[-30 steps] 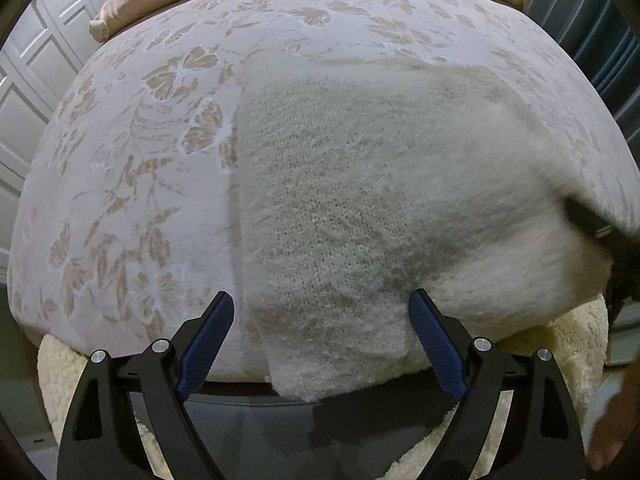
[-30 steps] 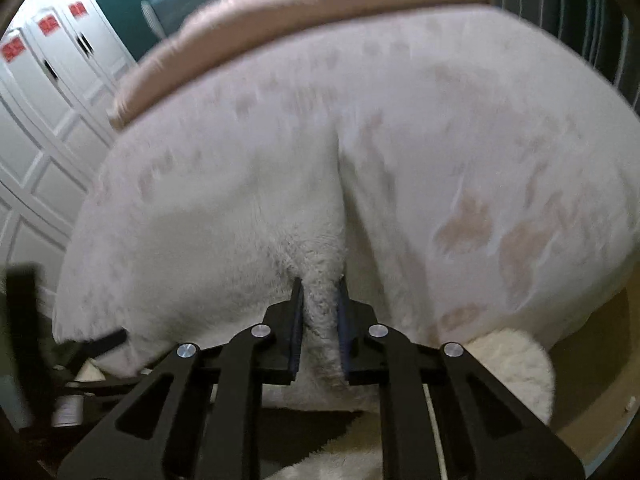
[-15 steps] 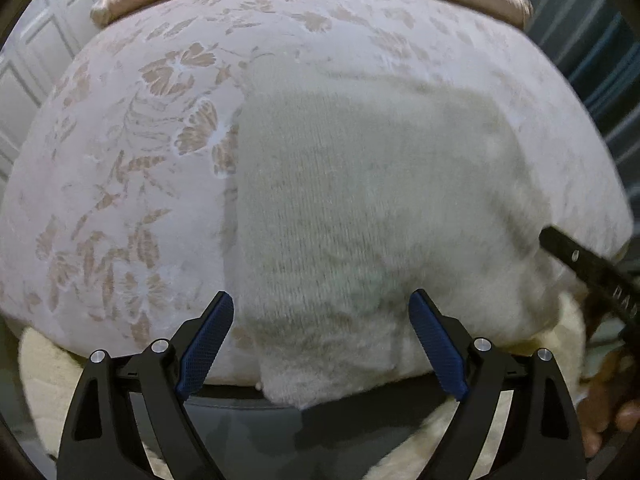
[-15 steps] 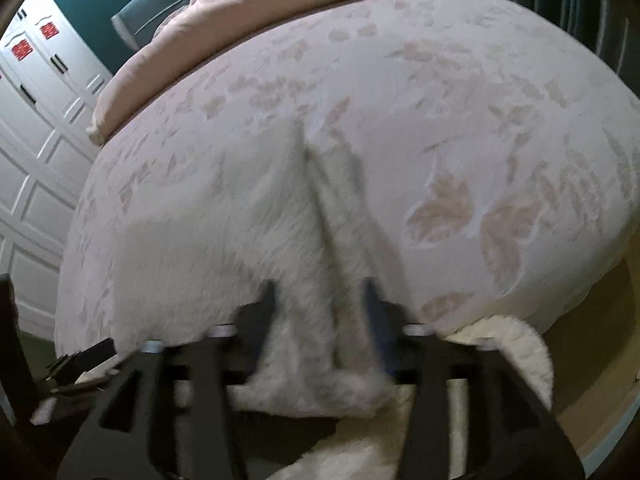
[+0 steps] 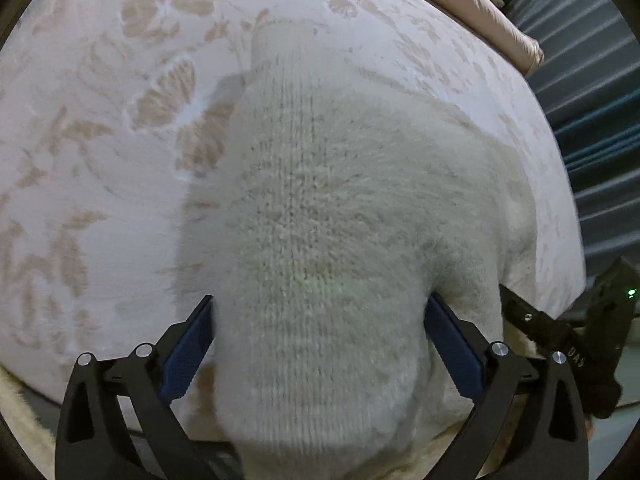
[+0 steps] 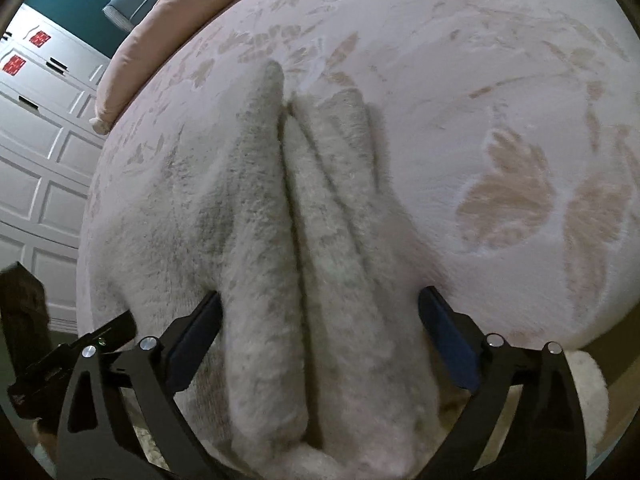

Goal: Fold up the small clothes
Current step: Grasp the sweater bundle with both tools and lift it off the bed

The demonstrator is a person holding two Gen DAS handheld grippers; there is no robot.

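Note:
A cream fuzzy knit garment (image 5: 320, 200) lies folded on the flowered bedspread (image 5: 100, 160), its near edge hanging over the bed's front. My left gripper (image 5: 319, 300) points steeply down with its jaws opening wide, and the garment's left part bulges between the blue pads. My right gripper (image 6: 320, 294) straddles the garment's (image 6: 260, 240) right side, where long folds run away from me. Its jaws are opening, and the folds lie loose between them. Each gripper shows in the other's view: the right gripper (image 5: 560, 340) and the left gripper (image 6: 60, 360).
A pink rolled duvet (image 6: 132, 60) lies along the bed's far edge. White panelled cupboard doors (image 6: 36, 160) stand to the left, and dark teal slats (image 5: 592, 120) to the right. A fluffy cream rug (image 6: 584, 392) lies below the bed's front edge.
The right gripper, shut on a fold of the garment a second ago, has let go and spread wide. Both grippers have sunk closer to the garment, and the left has rolled.

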